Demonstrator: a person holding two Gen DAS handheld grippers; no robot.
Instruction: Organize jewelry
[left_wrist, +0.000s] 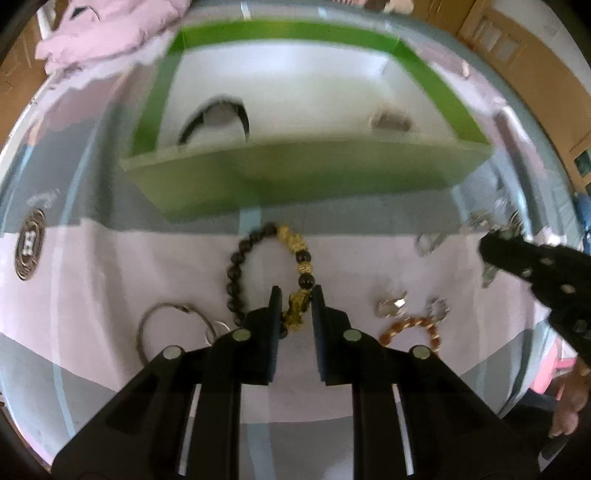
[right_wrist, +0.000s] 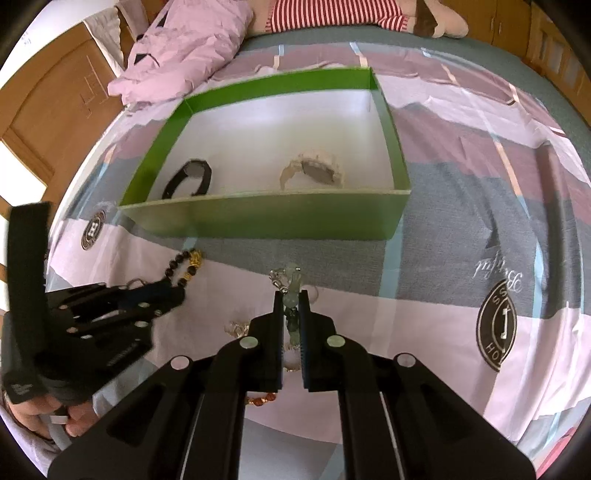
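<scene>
Left wrist view: both grippers at bracelets on the bed.
Left gripper (left_wrist: 296, 295) straddles the black-and-gold bead bracelet (left_wrist: 271, 273), jaws unclenched; right gripper (right_wrist: 290, 301) clenches the pale bead bracelet (right_wrist: 291, 291). Limp, light strands: pinch across beads.

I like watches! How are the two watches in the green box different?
The black watch is dark all over and lies at the left of the box. The pale watch has a cream band around a grey face and lies nearer the middle. Both rest on the white floor, untouched by either gripper.
</scene>
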